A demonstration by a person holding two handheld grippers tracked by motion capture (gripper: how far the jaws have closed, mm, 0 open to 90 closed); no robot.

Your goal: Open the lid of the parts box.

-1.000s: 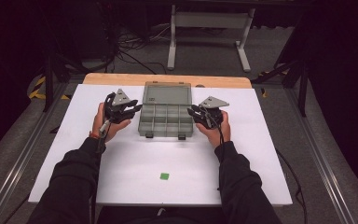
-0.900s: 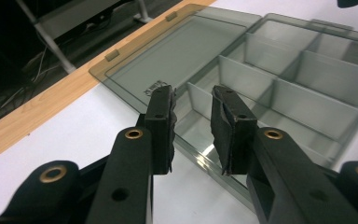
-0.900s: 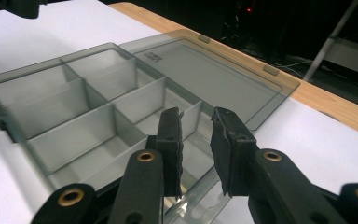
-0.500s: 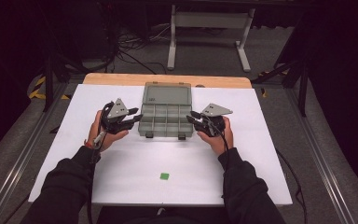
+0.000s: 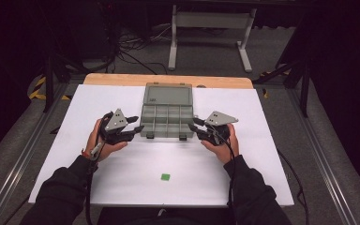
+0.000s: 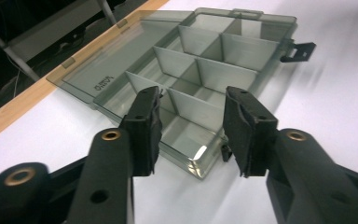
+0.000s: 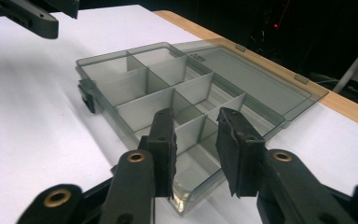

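Observation:
A smoky clear compartment box (image 5: 167,123) lies in the middle of the white table, its lid (image 5: 168,95) folded flat behind it and its cells empty. My left gripper (image 5: 136,124) is at the box's front left corner, my right gripper (image 5: 194,125) at its front right corner. In the left gripper view the jaws (image 6: 193,95) stand apart, with the box corner (image 6: 200,163) just ahead of the gap and no pad on it. The right gripper view shows that gripper (image 7: 196,116) the same way, facing its corner (image 7: 182,198). Both pairs of jaws have just been opening, with nothing gripped.
A small green square (image 5: 165,176) lies on the table (image 5: 262,154) nearer the person. A wooden strip (image 5: 122,79) runs along the far edge. Black latches (image 6: 298,50) stick out from the box's front wall. The left gripper (image 7: 32,18) shows in the right gripper view.
Both hands have drawn back from the box's sides toward the person, to its front corners. Both grippers' jaws stand wider apart than before.

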